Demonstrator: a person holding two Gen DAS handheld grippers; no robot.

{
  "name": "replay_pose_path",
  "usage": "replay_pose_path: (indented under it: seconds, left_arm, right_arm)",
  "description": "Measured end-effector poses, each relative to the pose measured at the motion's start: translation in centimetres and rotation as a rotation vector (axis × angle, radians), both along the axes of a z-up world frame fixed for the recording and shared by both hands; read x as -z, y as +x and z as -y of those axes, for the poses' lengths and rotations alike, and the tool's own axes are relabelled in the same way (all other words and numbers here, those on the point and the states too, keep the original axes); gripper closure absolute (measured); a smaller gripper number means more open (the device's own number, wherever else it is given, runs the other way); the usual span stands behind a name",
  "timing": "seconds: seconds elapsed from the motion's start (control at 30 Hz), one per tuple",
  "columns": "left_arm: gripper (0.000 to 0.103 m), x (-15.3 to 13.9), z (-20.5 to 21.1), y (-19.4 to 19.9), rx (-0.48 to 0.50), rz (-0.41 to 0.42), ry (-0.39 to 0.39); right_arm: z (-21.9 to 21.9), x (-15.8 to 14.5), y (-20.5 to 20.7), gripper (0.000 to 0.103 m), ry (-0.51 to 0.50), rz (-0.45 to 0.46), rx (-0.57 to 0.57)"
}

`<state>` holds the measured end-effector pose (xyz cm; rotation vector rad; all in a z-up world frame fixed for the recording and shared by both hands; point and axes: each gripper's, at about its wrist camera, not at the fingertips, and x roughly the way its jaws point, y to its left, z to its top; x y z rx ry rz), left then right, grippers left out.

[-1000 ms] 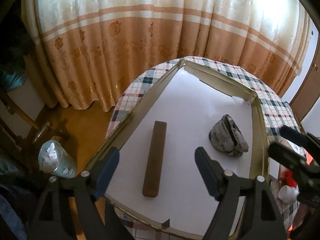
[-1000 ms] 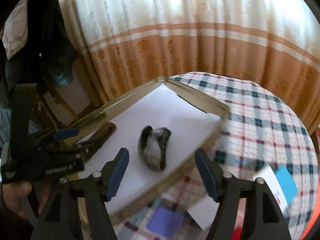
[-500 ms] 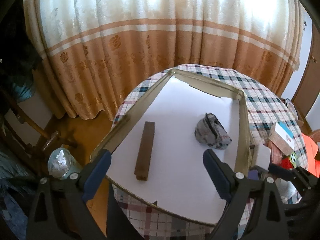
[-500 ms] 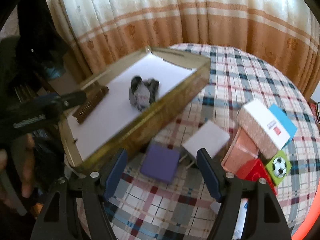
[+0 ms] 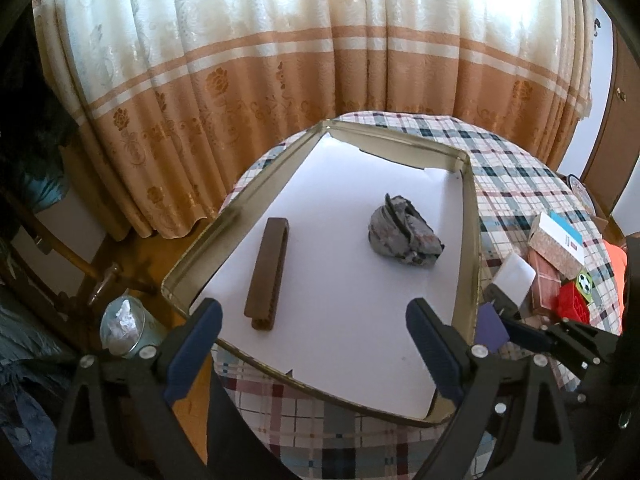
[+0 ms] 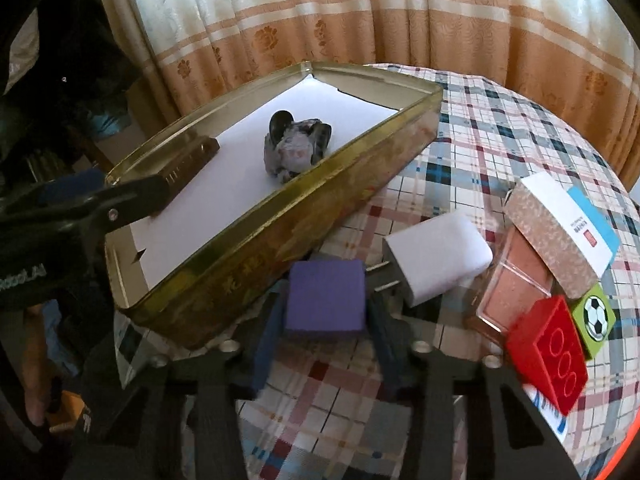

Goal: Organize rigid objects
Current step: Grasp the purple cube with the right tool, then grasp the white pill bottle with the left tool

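Right wrist view: purple block (image 6: 326, 295) sits between right hand-held gripper (image 6: 324, 330) fingers.

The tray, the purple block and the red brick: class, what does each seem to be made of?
Tray: probably thin metal, since its gold walls shine, lined with white paper.
Purple block: matte, with soft edges, possibly foam.
Red brick: glossy moulded plastic with raised round studs.

The gold tin's wall (image 6: 256, 240) hides the lower part of the grey bundle (image 6: 294, 152) in the right wrist view. The left gripper (image 6: 132, 196) covers the brown bar's (image 6: 200, 152) near end. The red brick (image 6: 548, 356) masks a blue-printed white item.
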<state>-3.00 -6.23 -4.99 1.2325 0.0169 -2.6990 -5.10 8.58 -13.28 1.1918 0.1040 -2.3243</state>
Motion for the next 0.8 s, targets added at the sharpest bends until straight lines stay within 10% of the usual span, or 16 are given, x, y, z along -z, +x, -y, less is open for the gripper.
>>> replay_pose_path:
  seconds: [0.43, 0.8]
  left_arm:
    - [0.008, -2.4, -2.2, 1.6, 0.047, -0.078, 0.045]
    - [0.008, -1.5, -12.0, 2.8, 0.304, -0.06, 0.023]
  right_arm:
    - [-4.8, -6.1, 3.2, 0.059, -0.083, -0.145, 0.043]
    - [-13.3, -5.9, 4.3, 0.059, -0.021, -0.174, 0.208]
